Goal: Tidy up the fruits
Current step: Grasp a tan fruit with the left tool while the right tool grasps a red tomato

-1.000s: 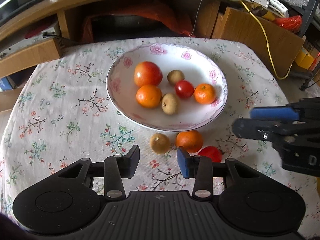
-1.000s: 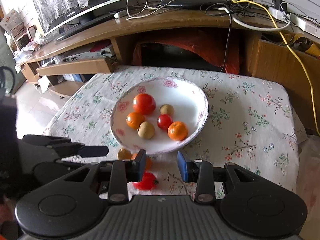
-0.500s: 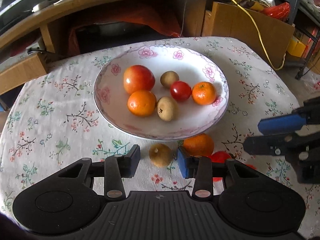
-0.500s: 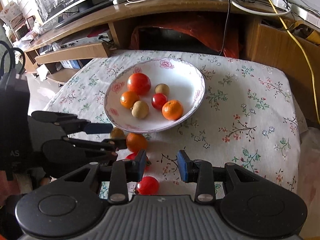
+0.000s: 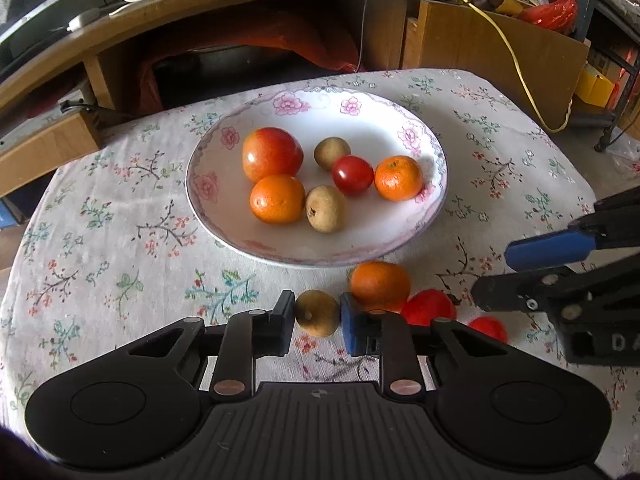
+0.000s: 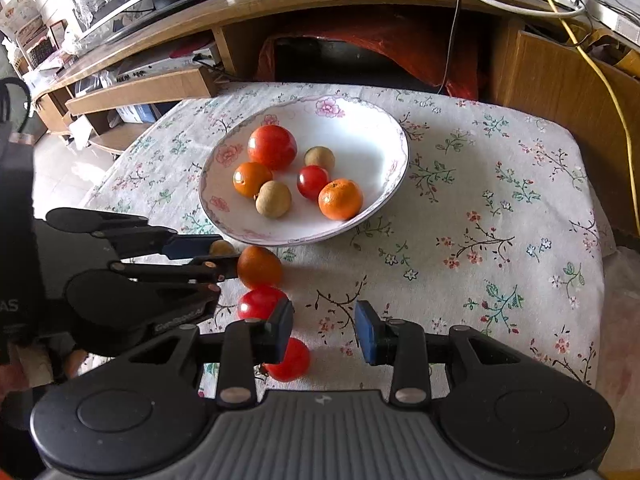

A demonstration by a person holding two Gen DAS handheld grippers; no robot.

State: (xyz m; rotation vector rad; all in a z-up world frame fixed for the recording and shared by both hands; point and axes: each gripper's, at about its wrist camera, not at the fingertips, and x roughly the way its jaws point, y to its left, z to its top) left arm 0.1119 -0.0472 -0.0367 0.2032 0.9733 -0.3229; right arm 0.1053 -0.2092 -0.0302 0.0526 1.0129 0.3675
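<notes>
A white flowered bowl holds several fruits: a red apple, two oranges, two brown fruits and a small red tomato. In front of it on the cloth lie a small brown fruit, an orange and two red tomatoes. My left gripper has its fingers on both sides of the small brown fruit, touching it. My right gripper is open and empty above the cloth, with a tomato just left of its left finger.
The table has a floral cloth. A wooden TV stand with cables stands behind the table. A wooden panel and a yellow cable are at the back right.
My left gripper moved forward to the small brown fruit and closed onto it. My right gripper drew back and to the right, away from the loose fruits.
</notes>
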